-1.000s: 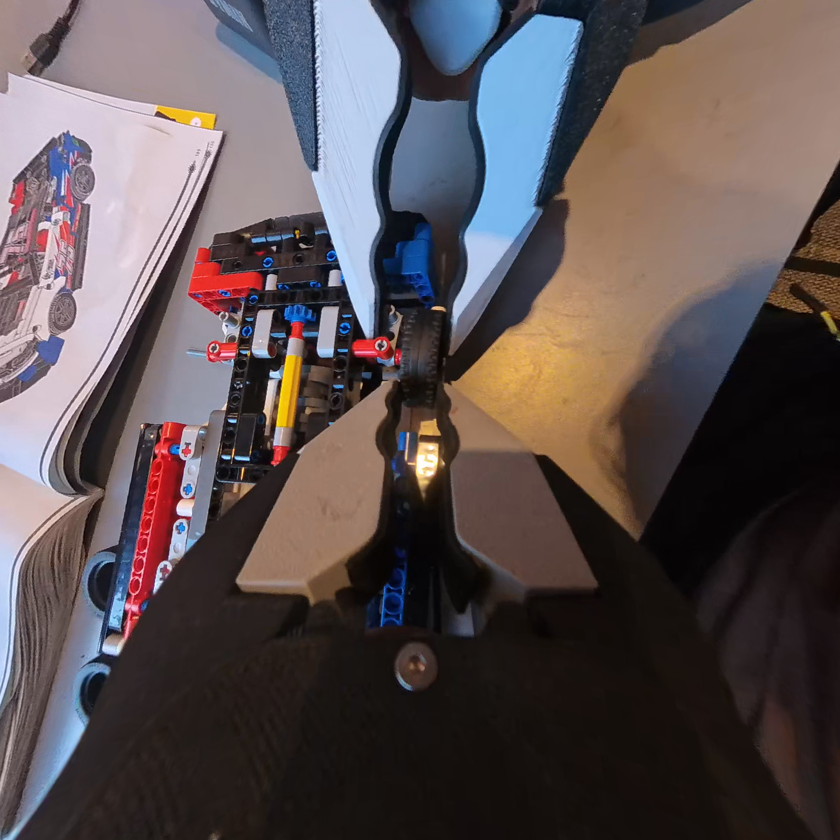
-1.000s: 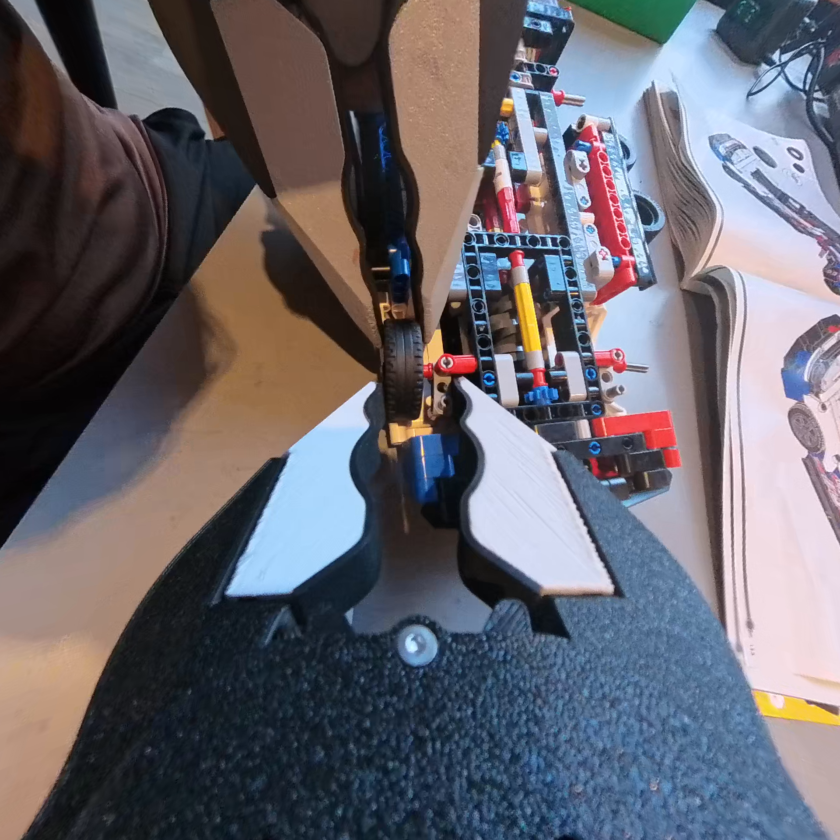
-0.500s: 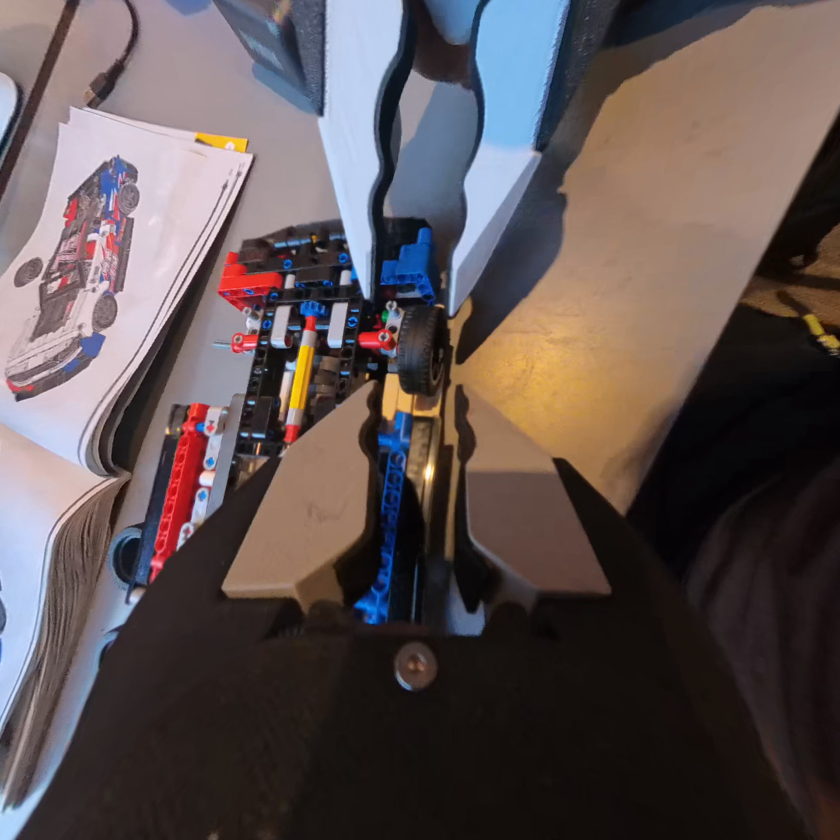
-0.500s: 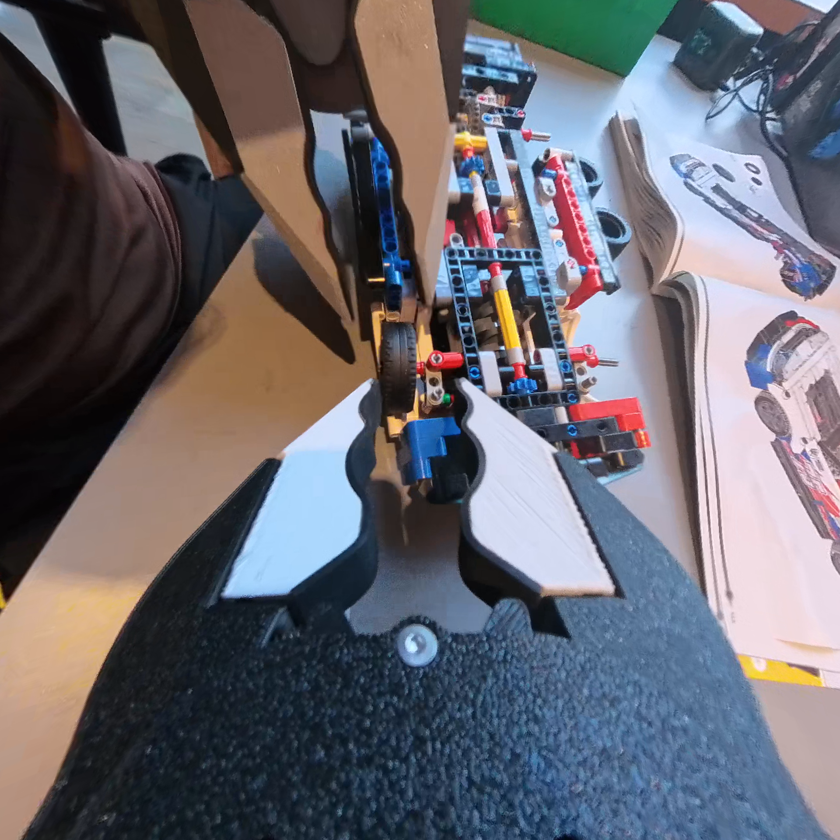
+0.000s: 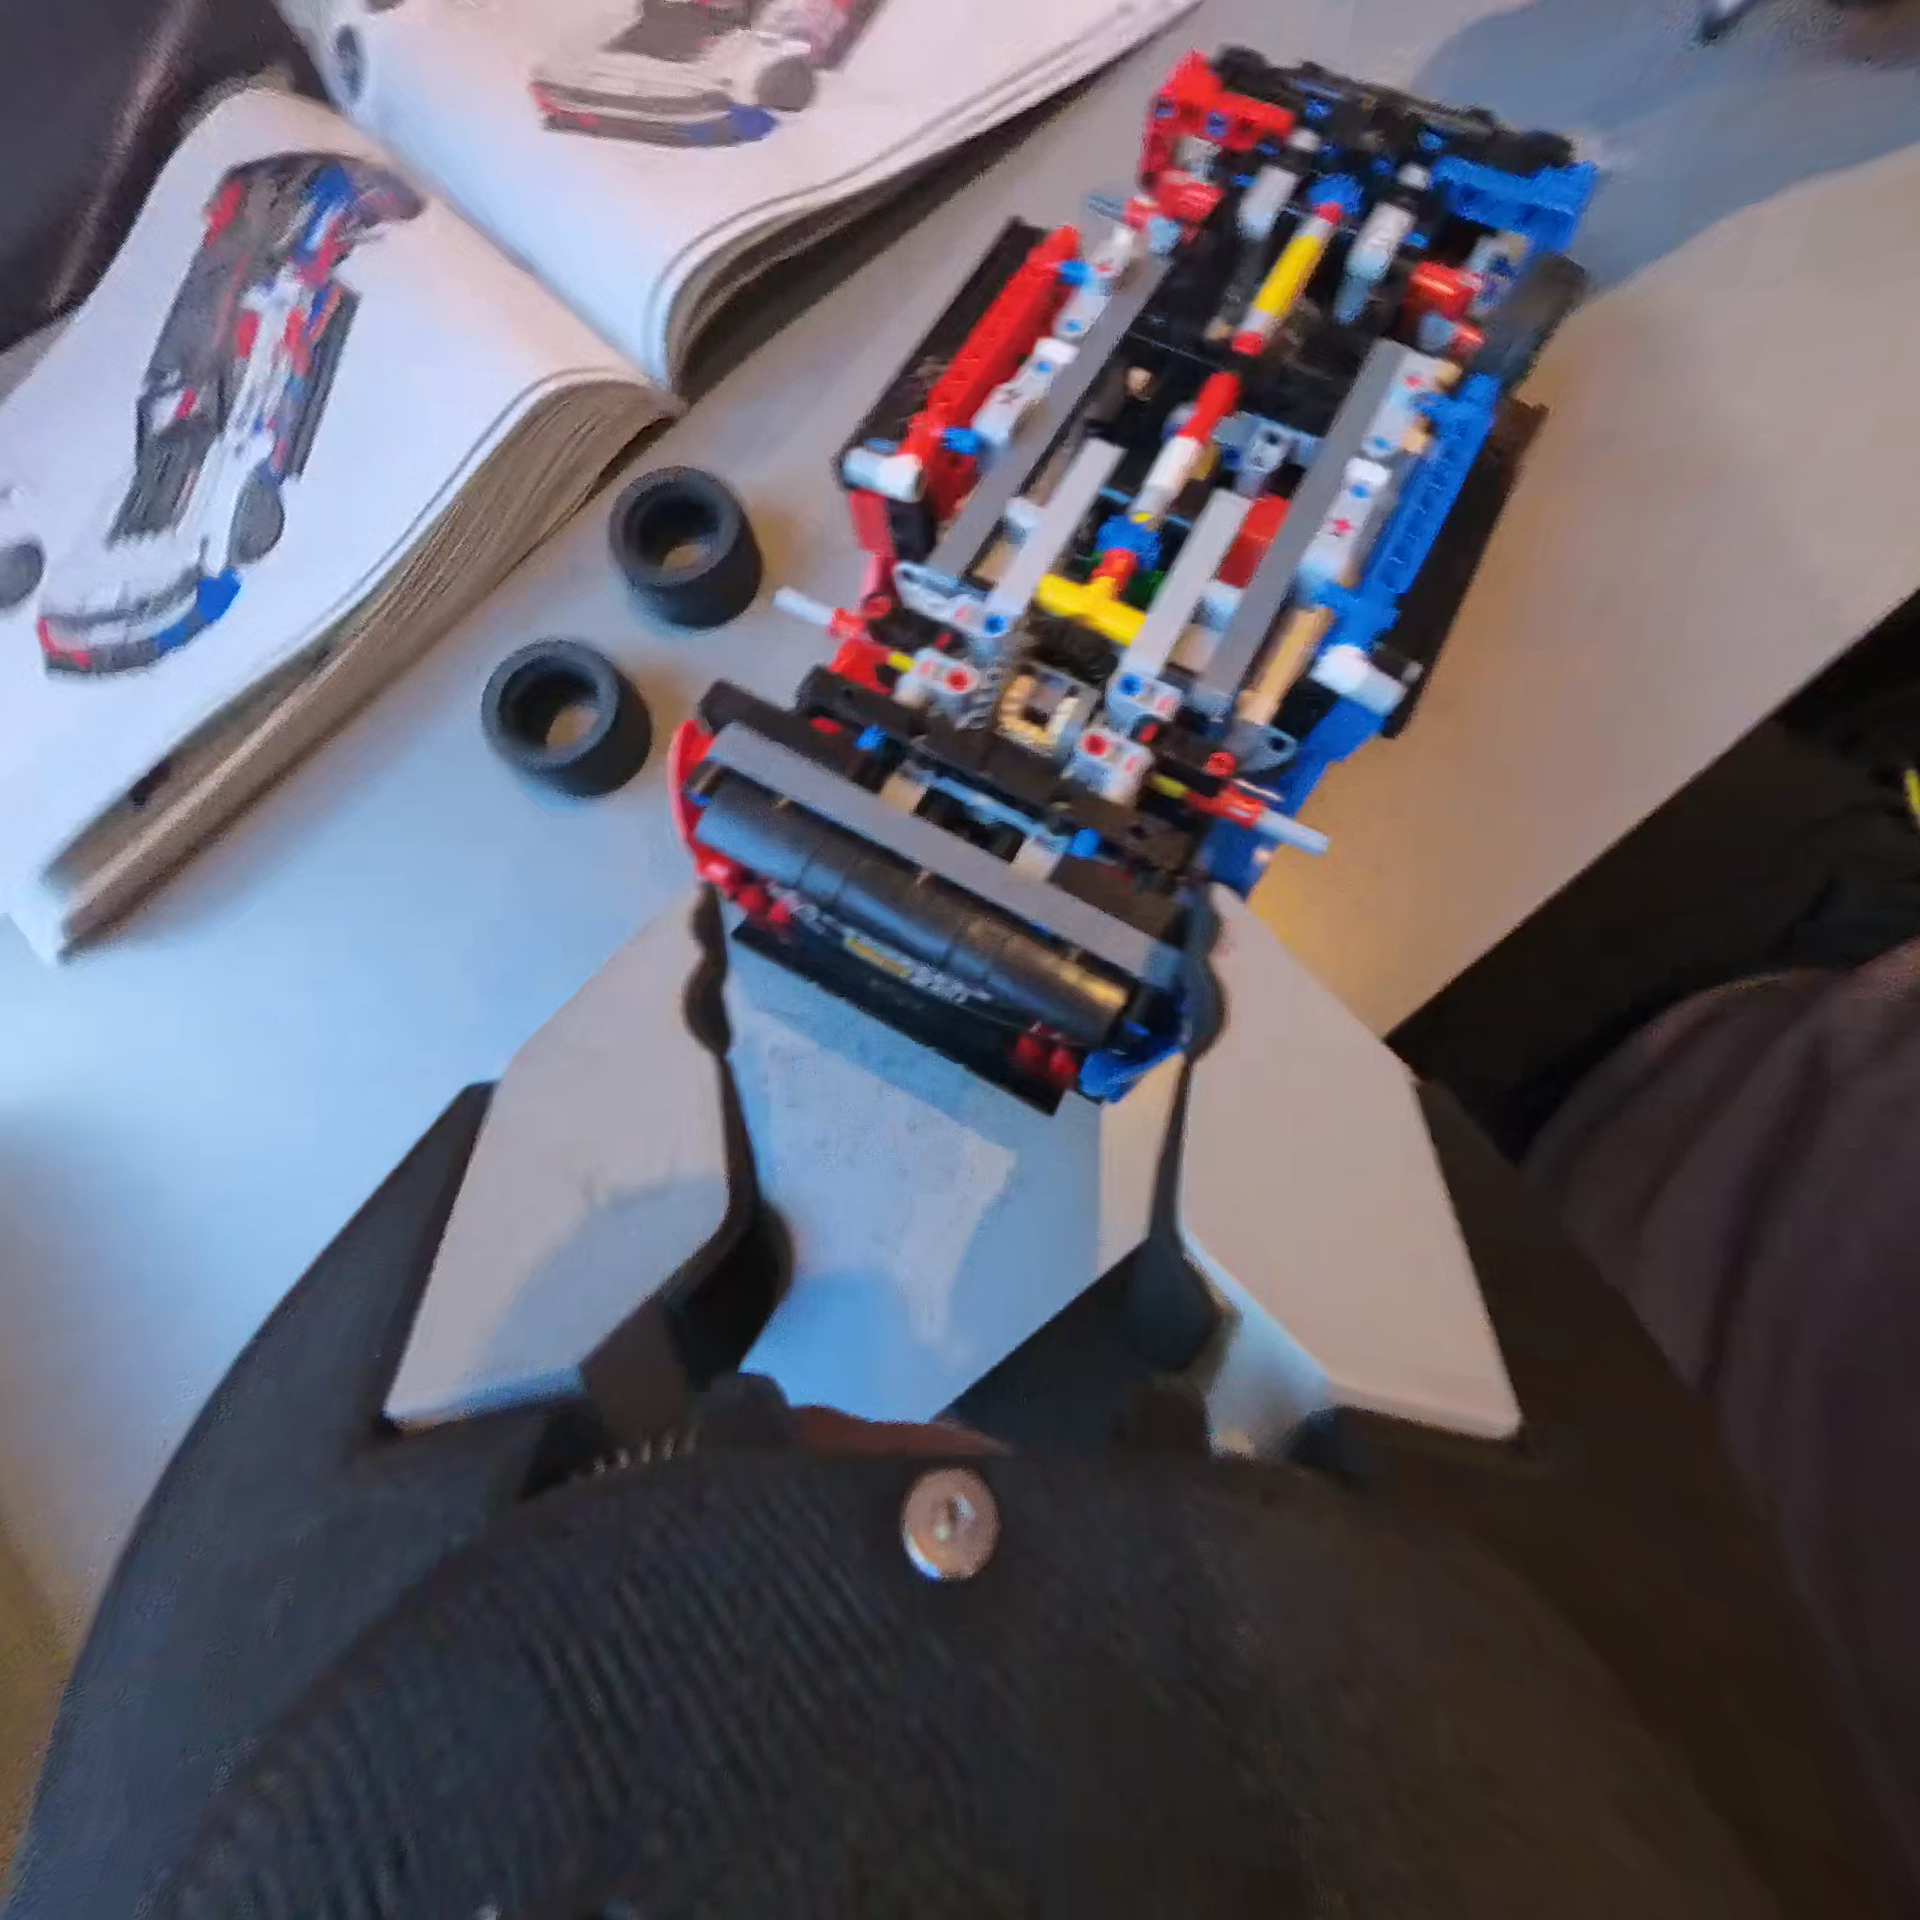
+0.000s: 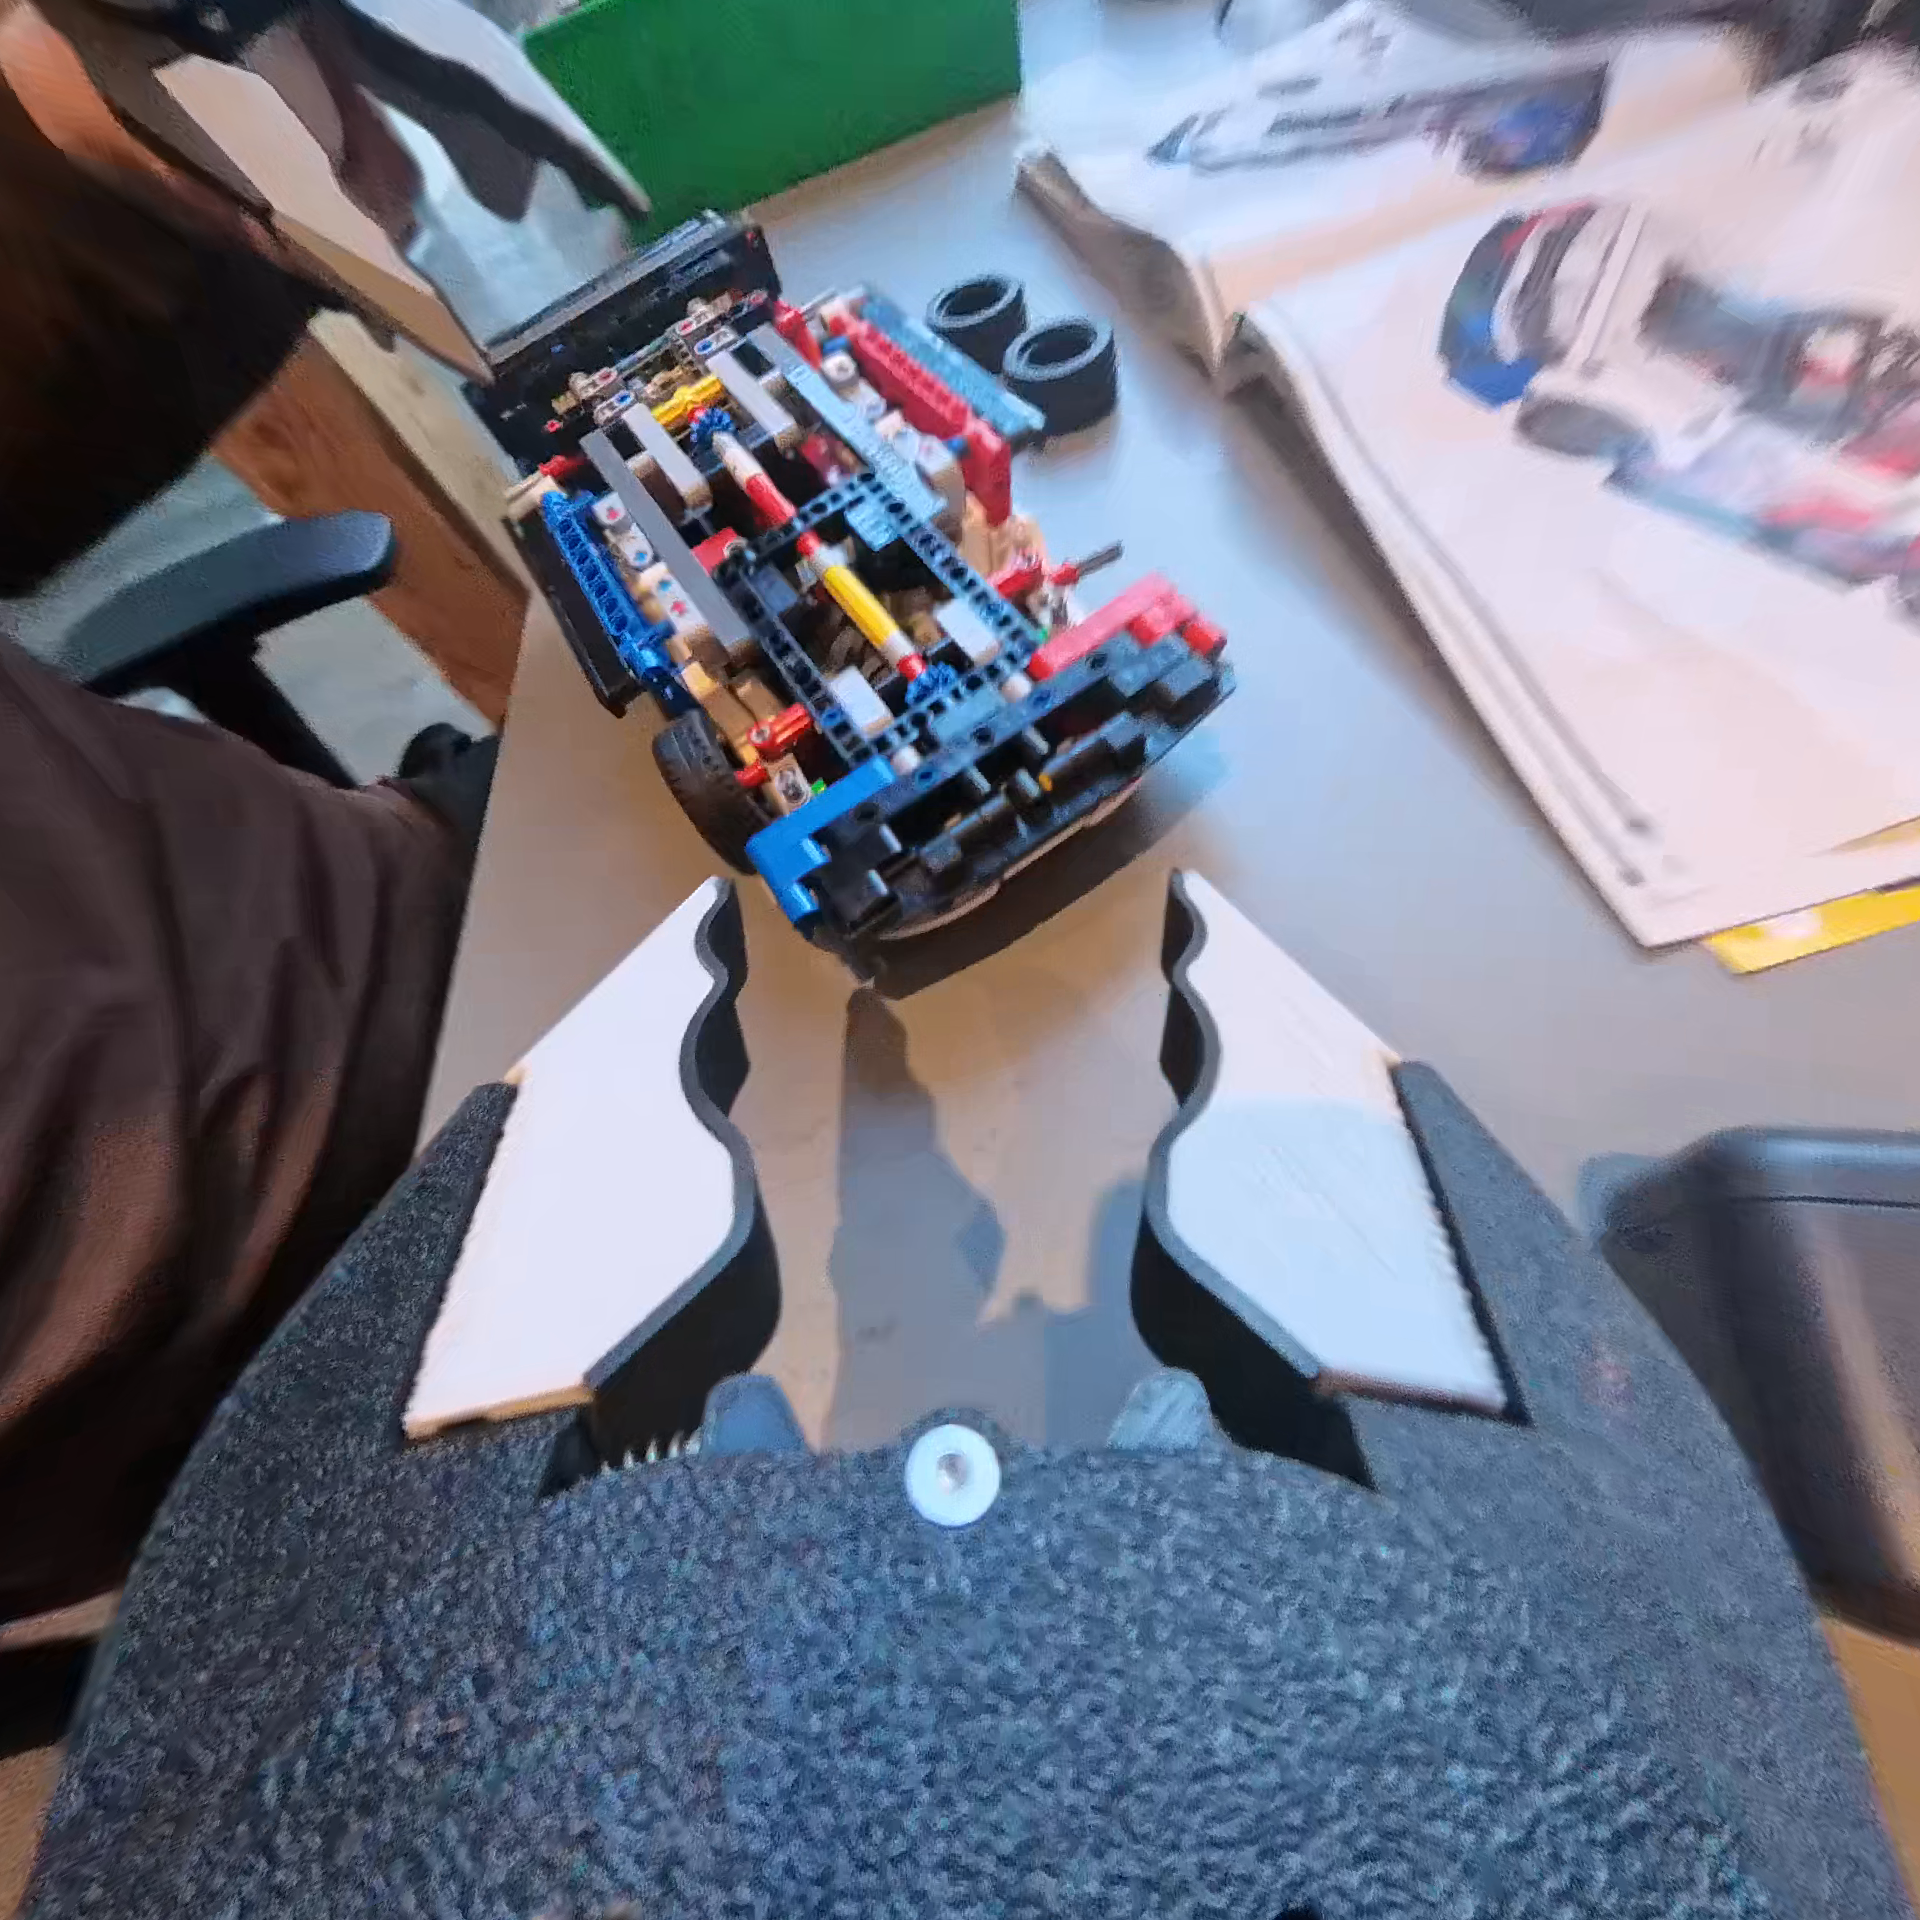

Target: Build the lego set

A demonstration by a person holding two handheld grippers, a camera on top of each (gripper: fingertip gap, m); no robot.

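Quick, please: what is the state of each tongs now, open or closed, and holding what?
Left tongs: spread wide around one end of the lego car; a real grip cannot be told.
Right tongs: open, empty, just short of the car.

Lego chassis (image 5: 1174,582) on worktop (image 5: 343,987), near its edge; two loose tyres (image 5: 623,613) just beside, instruction book (image 5: 343,343) beyond them; box (image 6: 769,94) behind chassis.

Both views are smeared by motion blur. Ahead and to the left of the left gripper (image 5: 951,940), the open instruction booklet (image 5: 343,416) runs off the frame — its printed car is only a smudge. The lego chassis (image 5: 1174,540) hides its near end between that gripper's fingers; whether they touch it cannot be told. Ahead-left of the right gripper (image 6: 951,925), the other gripper is cut by the top edge.
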